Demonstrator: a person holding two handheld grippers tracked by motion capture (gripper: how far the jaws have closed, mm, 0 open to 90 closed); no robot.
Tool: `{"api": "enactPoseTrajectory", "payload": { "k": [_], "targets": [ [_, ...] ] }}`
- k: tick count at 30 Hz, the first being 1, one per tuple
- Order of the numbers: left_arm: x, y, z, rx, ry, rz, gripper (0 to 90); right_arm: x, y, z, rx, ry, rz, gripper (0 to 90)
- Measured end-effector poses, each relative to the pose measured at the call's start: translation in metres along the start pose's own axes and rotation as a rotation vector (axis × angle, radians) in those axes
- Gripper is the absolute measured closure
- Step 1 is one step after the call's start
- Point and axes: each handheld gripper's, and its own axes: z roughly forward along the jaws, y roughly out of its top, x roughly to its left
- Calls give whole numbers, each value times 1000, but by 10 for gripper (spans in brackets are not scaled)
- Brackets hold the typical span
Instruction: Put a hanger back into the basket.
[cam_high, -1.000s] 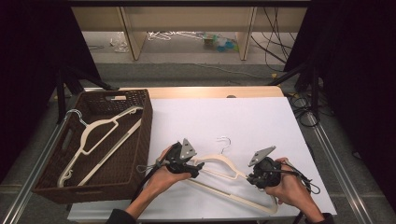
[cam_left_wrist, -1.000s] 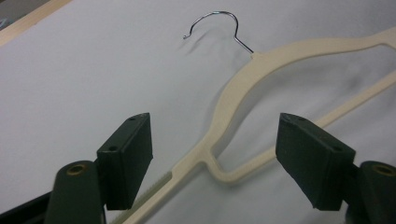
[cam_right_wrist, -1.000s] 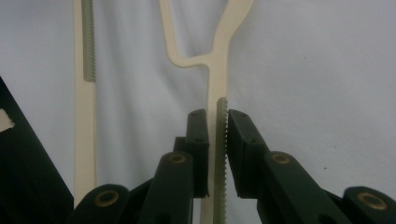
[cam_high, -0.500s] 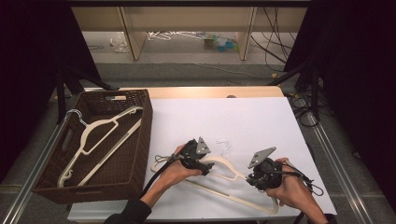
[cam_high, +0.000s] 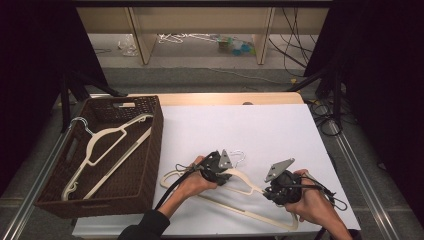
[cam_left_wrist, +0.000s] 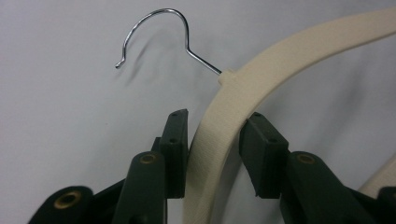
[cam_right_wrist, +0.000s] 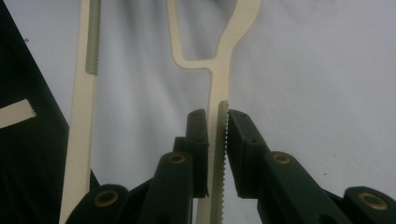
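— High view first: what is seen on the bench (cam_high: 280, 125)?

— A cream hanger (cam_high: 250, 192) is seen lying on the white sheet near the front edge of the bench, its metal hook (cam_high: 238, 156) turned toward the far edge. Both hands are placed on it, the left gripper (cam_high: 223, 176) near the hook and the right gripper (cam_high: 272, 192) on the arm toward the front right corner.

— How is the left gripper set?

— In the left gripper view, the curved shoulder of the hanger (cam_left_wrist: 219, 140) is seen between the two black jaws, just below the hook (cam_left_wrist: 159, 37). The jaws have just been closing. One pad is laid against the plastic; whether the other is pressed on it cannot be told, as a thin gap seems to be left there.

— And the right gripper?

— In the right gripper view, the jaws are clamped on a thin straight bar of the hanger (cam_right_wrist: 219, 74), with its ribbed strip pinched between the pads.

— What else is carried by the bench?

— A brown wicker basket (cam_high: 150, 150) is set along the left edge, and a second cream hanger (cam_high: 105, 150) is laid inside it, well apart from the hands.
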Motion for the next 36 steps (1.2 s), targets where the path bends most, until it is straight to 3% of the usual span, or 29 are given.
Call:
{"api": "enactPoseTrajectory", "payload": {
  "k": [8, 13, 17, 21, 24, 30, 32, 36],
  "targets": [
    [0, 1, -20, -18, -26, 65, 680, -5, -5, -2, -17, 19, -25, 793],
    [-3, 4, -39, -35, -19, 116, 697, -9, -10, -2, -27, 37, -24, 791],
    [-2, 6, -54, -69, -25, 113, 708, -12, -11, -2, -34, 23, -34, 760],
    [-2, 6, -65, -95, -39, 114, 712, -12, -11, -6, -45, 27, -49, 783],
    [-3, 7, -69, -109, -58, 112, 717, -11, -11, -8, -36, 25, -86, 790],
    [1, 8, -74, -101, -114, 108, 729, -13, -13, -5, -21, 20, -99, 785],
    [1, 7, -74, -117, -136, 75, 735, -16, -15, -3, -29, 22, -91, 778],
    [-1, 8, -74, -122, -180, 57, 751, -20, -17, 0, -16, -2, -92, 752]
  ]
}}
